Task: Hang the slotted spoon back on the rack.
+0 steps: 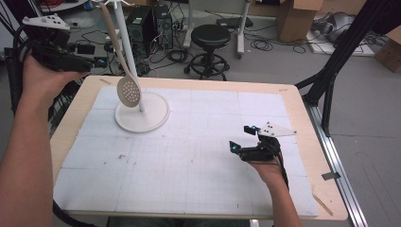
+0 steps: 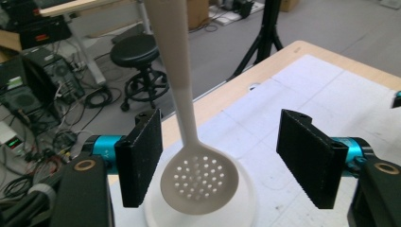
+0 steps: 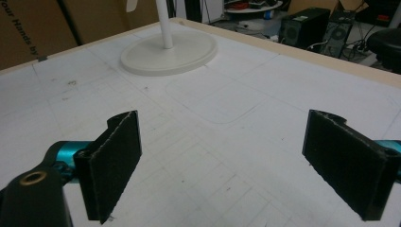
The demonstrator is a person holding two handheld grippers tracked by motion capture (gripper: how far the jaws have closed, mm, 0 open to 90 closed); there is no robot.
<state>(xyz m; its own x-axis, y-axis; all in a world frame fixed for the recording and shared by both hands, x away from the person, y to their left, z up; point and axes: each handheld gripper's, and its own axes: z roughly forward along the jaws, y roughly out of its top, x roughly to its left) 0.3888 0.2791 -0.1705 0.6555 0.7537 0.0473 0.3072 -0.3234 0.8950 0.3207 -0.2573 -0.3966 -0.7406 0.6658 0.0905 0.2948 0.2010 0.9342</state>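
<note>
A cream slotted spoon (image 1: 127, 90) hangs by its handle from a white stand (image 1: 142, 116), its perforated bowl just above the round base. My left gripper (image 1: 90, 64) is held in the air past the table's left edge, open, apart from the spoon. In the left gripper view the spoon (image 2: 198, 177) shows between the open gripper (image 2: 224, 142) pads, farther off and untouched. My right gripper (image 1: 241, 138) rests low over the mat at the right, open and empty. In the right gripper view the gripper (image 3: 231, 156) faces the stand base (image 3: 168, 54).
A white gridded mat (image 1: 189, 156) covers the wooden table (image 1: 309, 156). Beyond the far edge stand a black stool (image 1: 210, 38), computer towers (image 1: 144, 23) and floor cables. A black tripod leg (image 1: 331, 71) rises at the right. Cardboard boxes (image 1: 295, 16) sit behind.
</note>
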